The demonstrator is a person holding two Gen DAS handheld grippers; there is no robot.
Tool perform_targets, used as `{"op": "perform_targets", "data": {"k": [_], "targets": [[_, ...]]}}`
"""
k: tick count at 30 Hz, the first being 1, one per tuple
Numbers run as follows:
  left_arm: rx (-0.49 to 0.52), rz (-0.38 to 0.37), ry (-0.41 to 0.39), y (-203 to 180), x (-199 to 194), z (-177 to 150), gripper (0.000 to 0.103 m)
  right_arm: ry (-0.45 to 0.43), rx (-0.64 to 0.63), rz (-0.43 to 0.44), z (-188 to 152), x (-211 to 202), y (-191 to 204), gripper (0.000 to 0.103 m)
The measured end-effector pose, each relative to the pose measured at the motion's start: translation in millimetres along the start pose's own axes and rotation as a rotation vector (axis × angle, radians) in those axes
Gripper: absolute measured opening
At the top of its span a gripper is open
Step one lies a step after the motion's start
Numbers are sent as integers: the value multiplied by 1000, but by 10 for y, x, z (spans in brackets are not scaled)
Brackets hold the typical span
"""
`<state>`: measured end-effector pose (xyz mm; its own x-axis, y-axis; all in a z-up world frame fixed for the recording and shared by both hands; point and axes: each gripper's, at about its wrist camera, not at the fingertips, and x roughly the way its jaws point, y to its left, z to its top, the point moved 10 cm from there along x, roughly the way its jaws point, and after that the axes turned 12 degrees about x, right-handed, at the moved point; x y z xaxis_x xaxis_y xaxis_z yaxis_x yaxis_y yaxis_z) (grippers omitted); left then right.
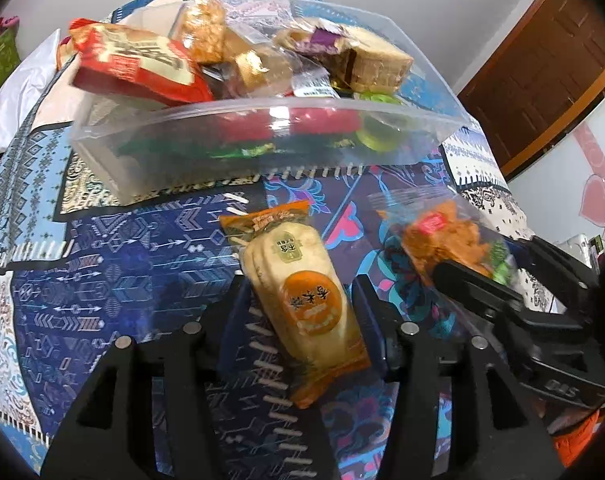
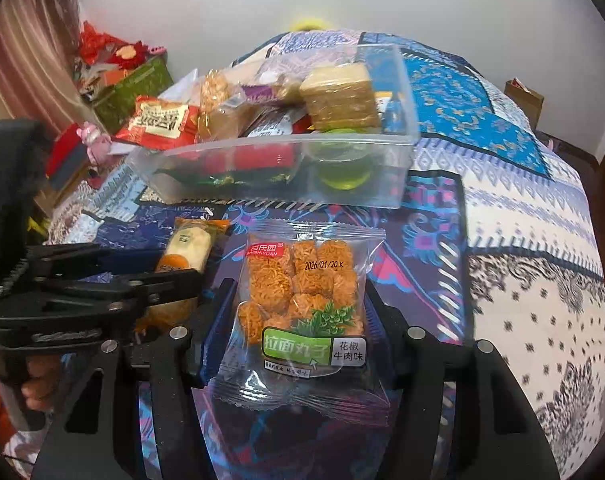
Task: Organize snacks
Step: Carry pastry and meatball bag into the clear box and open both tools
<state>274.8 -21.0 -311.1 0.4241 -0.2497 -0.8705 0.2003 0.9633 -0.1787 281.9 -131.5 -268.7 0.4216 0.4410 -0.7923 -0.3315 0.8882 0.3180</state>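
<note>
A clear plastic box [image 1: 402, 128] [image 2: 262, 160] full of wrapped snacks stands on the patterned bedspread ahead of both grippers. My left gripper [image 1: 302, 300] is shut on an orange-wrapped rice cracker packet [image 1: 298, 288], which also shows in the right wrist view [image 2: 188, 248]. My right gripper [image 2: 298, 308] is shut on a clear bag of orange noodle balls [image 2: 302, 300], seen at the right of the left wrist view [image 1: 446, 236]. Both packets sit just short of the box's near wall.
The blue patchwork bedspread [image 2: 502, 220] covers the whole surface. A green gift box [image 2: 134, 92] and red items lie beyond the bed's left edge. A brown wooden door [image 1: 550, 76] stands at the right. A small carton [image 2: 524, 96] sits far right.
</note>
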Motion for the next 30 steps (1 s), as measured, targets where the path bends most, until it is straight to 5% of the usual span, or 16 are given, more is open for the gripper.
{"op": "perform_targets", "data": {"k": [5,7,12,30], "targets": [[42,47,-15,-44,65,45,51,-14,19,10,1,-74,-49,56],[41,32,-33,-80,84,70,40,-19,27,18,1,-94,-38,56],[25,29,-42,-63,76,52,37,-32,21,34,0,-150,15,56],[32,50,-238,78,-860,360,37,-143,-34,71,474,-391,333,56]]}}
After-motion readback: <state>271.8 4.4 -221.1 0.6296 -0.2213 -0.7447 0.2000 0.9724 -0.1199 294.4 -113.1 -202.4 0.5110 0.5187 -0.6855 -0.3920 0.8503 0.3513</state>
